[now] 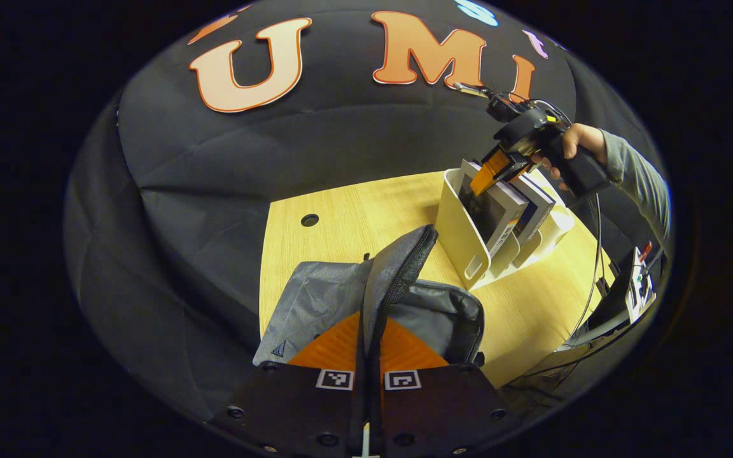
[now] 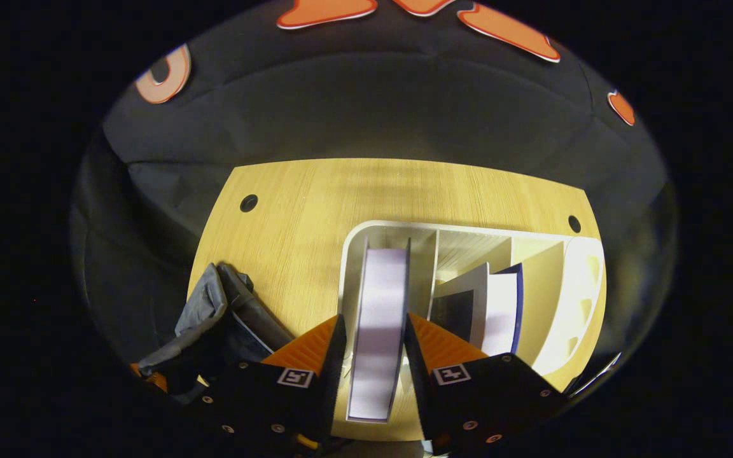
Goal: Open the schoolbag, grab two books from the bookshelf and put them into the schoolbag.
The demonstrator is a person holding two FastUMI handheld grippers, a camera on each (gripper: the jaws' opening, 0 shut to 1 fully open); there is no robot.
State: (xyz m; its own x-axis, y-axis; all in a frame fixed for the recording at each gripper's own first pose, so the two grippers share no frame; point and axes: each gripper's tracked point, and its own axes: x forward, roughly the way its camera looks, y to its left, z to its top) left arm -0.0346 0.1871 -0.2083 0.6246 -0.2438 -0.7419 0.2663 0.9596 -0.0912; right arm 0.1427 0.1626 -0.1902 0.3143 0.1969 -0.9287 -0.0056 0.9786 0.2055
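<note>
Grey fabric, soft and pliant: the schoolbag (image 1: 341,299) is seen nearest in the left gripper view, lying on the wooden table (image 1: 341,210). Its zip-edged flap (image 1: 398,267) is held up by the left gripper (image 1: 367,346), whose jaws are clamped together on the flap's edge. The cloth is judged limp and light; it would likely sag shut if released, so the stiffer zipped edge is taken as the soundest hold.

Item two, at 12 o'clock in the right gripper view: a thick book (image 2: 376,324), pale page edges uppermost, standing upright in the leftmost slot of the bookshelf (image 2: 579,299). The right gripper (image 2: 373,346) is placed astride it, one finger at each cover. The jaws are set about as wide as the book; whether both press on it cannot be told. The book is judged rigid and fairly heavy for its size, its covers possibly smooth; a firm pinch across both covers near the top edge is advised, with a straight upward draw to clear the divider.

Item three, at 2 o'clock: two more books (image 2: 487,305), leaning in the next slot.

Farther off, at 1 o'clock in the left gripper view, the hand (image 1: 579,143) holding the right gripper is seen above the cream, hard-walled shelf.
</note>
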